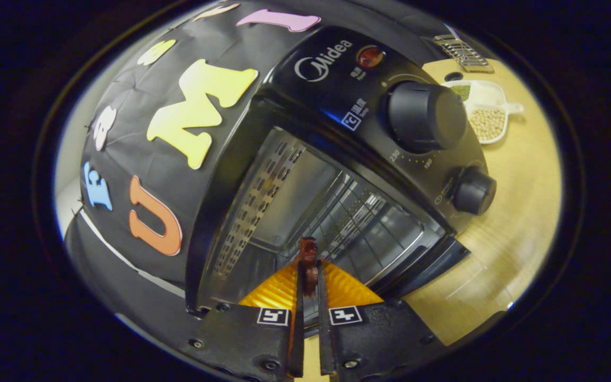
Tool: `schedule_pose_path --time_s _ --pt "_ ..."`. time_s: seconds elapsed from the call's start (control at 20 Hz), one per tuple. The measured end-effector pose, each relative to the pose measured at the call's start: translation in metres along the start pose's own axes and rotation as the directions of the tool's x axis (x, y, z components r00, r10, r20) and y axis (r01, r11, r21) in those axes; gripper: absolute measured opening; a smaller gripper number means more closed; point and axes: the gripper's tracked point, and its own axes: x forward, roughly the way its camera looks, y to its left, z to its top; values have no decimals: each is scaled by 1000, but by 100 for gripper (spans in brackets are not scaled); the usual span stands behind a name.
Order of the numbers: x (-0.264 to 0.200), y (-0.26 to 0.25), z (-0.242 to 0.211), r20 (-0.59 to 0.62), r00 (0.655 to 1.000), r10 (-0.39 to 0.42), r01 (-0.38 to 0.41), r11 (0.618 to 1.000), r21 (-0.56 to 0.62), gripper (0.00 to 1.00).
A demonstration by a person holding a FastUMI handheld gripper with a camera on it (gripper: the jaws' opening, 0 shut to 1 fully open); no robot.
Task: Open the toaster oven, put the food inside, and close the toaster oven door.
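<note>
I have the gripper [310, 276] at the lower centre of the frame, its fingers drawn close and clamped on a small reddish-brown piece of food [308, 261], which sticks up past the tips. The toaster oven [337, 159] fills the centre, tilted in my view, with its cavity open and the wire rack [358, 223] visible inside; the food sits right at the mouth of the cavity. The large knob [425, 116] and the smaller knob [474, 190] are on the control panel at the upper right. A divided white dish [483, 109] of beans rests on the wooden table [517, 212] at the far upper right.
</note>
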Motion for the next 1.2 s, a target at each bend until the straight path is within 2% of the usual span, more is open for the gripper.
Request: schedule_pose_path --time_s 0.05,0.15,0.2,0.3,0.35,0.45,0.6,0.85,1.1,1.2 --pt "3 -4 0 0 1000 -17 17 999 -28 18" --pt "1 -21 1 10 994 -111 111 988 -108 24" --pt "0 -18 2 26 993 -116 118 983 -143 28" --pt "-5 -25 3 68 980 -187 198 950 -240 33" --pt "-8 -23 2 81 977 -197 212 936 -279 36" --pt "-20 -9 -6 85 980 -180 198 924 -328 42" --pt "-50 6 -15 109 975 -193 221 883 -414 49" --pt "-112 36 -46 121 983 -139 182 819 -544 75" --pt "-173 41 -64 176 980 -88 187 698 -691 96" --pt "-191 31 -73 183 978 -100 204 650 -732 99"
